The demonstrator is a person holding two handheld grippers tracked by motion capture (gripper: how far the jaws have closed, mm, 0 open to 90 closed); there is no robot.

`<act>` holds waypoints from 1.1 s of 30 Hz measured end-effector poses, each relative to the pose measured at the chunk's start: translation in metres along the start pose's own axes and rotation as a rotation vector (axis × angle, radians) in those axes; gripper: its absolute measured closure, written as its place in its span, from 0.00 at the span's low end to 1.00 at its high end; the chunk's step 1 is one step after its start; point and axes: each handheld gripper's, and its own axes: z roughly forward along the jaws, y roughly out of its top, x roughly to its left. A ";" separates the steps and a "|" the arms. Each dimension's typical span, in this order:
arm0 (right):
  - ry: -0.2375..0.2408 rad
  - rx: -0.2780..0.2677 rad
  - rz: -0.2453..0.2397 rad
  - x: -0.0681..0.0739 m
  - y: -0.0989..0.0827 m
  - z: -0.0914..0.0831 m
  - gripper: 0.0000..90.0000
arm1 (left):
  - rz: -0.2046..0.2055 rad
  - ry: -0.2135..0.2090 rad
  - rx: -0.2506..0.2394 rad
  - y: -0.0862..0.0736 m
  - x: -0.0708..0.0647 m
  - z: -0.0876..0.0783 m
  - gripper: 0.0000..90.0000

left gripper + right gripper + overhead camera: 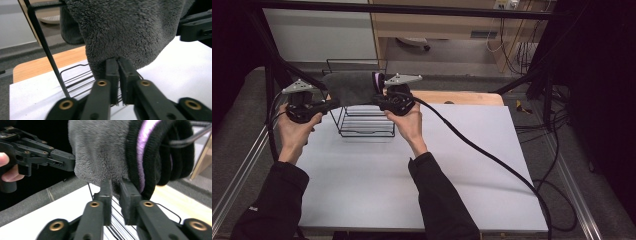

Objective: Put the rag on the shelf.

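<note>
Left tool is clamped on one edge of a grey fleece sock, its pads pinching the fabric; right tool is clamped on the opposite end, beside the black cuff with a purple stripe. The sock hangs stretched between the two tools, held above a black wire rack that stands on the white desk just below and beyond both tools. Each tool is held in one of the person's hands, well apart, with the sock spanning the gap.
</note>
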 end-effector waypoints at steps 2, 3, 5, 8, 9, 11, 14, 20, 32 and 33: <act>0.008 -0.003 -0.013 0.004 0.002 -0.006 0.76 | -0.027 -0.024 -0.013 -0.002 -0.001 -0.006 0.84; 0.008 -0.006 -0.015 0.006 0.003 -0.010 0.72 | -0.036 -0.035 -0.018 -0.003 -0.001 -0.008 0.80; 0.032 -0.014 0.011 0.009 0.007 -0.020 0.62 | -0.029 -0.031 -0.004 -0.005 -0.003 -0.012 0.69; 0.024 -0.019 0.008 0.010 0.009 -0.029 0.50 | -0.019 -0.016 0.019 -0.009 -0.006 -0.018 0.62; 0.025 -0.016 0.015 0.009 0.009 -0.038 0.39 | -0.017 -0.014 0.021 -0.009 -0.007 -0.019 0.55; 0.019 -0.015 0.013 0.008 0.009 -0.043 0.33 | -0.016 -0.014 0.029 -0.012 -0.009 -0.023 0.51; 0.011 -0.002 0.009 0.003 0.004 -0.060 0.26 | 0.006 -0.009 0.041 -0.021 -0.014 -0.026 0.41; -0.025 0.019 0.028 -0.013 -0.013 -0.091 0.12 | 0.020 -0.031 0.074 -0.045 -0.022 -0.020 0.28; -0.072 0.041 0.073 -0.039 -0.077 -0.152 0.03 | 0.027 -0.060 0.093 -0.094 -0.047 -0.001 0.07; -0.079 0.044 0.082 -0.041 -0.084 -0.156 0.02 | 0.027 -0.066 0.096 -0.098 -0.049 0.002 0.07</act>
